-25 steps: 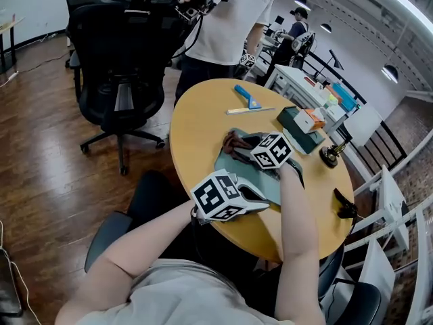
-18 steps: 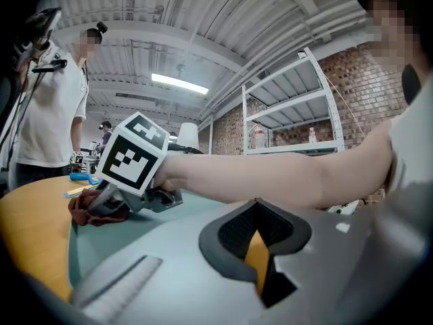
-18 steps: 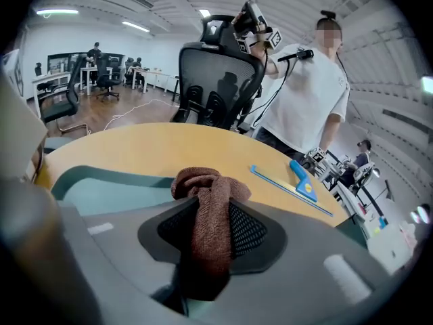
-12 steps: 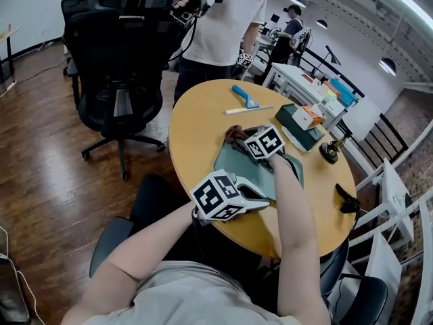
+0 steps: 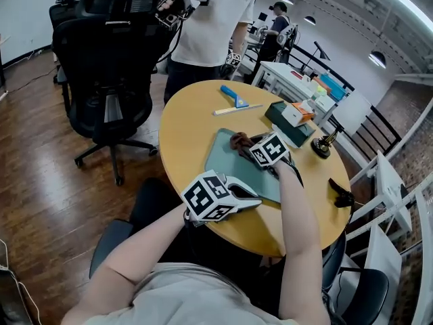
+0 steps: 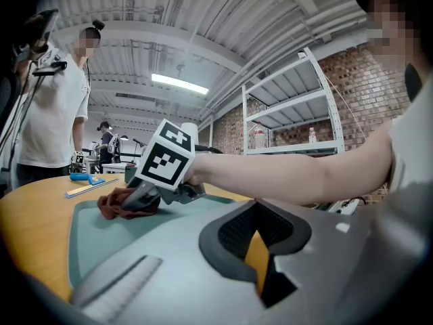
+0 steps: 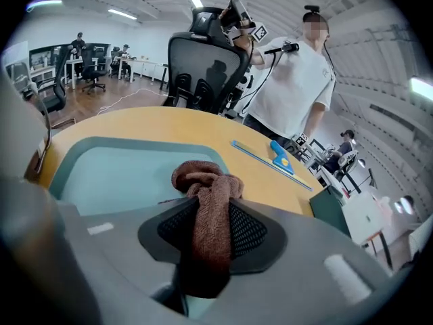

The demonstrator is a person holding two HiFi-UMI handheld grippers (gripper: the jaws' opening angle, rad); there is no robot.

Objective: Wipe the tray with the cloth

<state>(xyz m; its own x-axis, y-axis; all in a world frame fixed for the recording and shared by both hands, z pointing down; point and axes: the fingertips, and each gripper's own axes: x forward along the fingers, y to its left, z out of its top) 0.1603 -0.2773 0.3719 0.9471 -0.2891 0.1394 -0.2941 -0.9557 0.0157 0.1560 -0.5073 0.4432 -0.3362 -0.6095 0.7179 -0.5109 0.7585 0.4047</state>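
Note:
A teal tray (image 5: 226,160) lies on the round wooden table (image 5: 186,124); the left gripper view shows this tray (image 6: 101,232) too. In the right gripper view, my right gripper (image 7: 210,239) is shut on a brown cloth (image 7: 206,181), which bunches on the tray (image 7: 115,171) just past the jaws. From the head view the cloth (image 5: 240,141) sits at the tray's far end under the right gripper (image 5: 252,147). My left gripper (image 5: 257,198) rests at the tray's near rim. Its jaws stand nearly together, seemingly pinching that rim, with a sliver of orange table showing between them.
A blue scraper (image 5: 233,95) and a pale strip (image 5: 237,109) lie at the table's far side. A green box (image 5: 291,126) with a small orange-white box (image 5: 298,112) stands at the right. A black office chair (image 5: 111,53) and a standing person (image 5: 213,26) are beyond the table.
My right gripper has slid the cloth a little along the tray's far end. The left gripper has stayed at the near rim. The head camera has shifted slightly.

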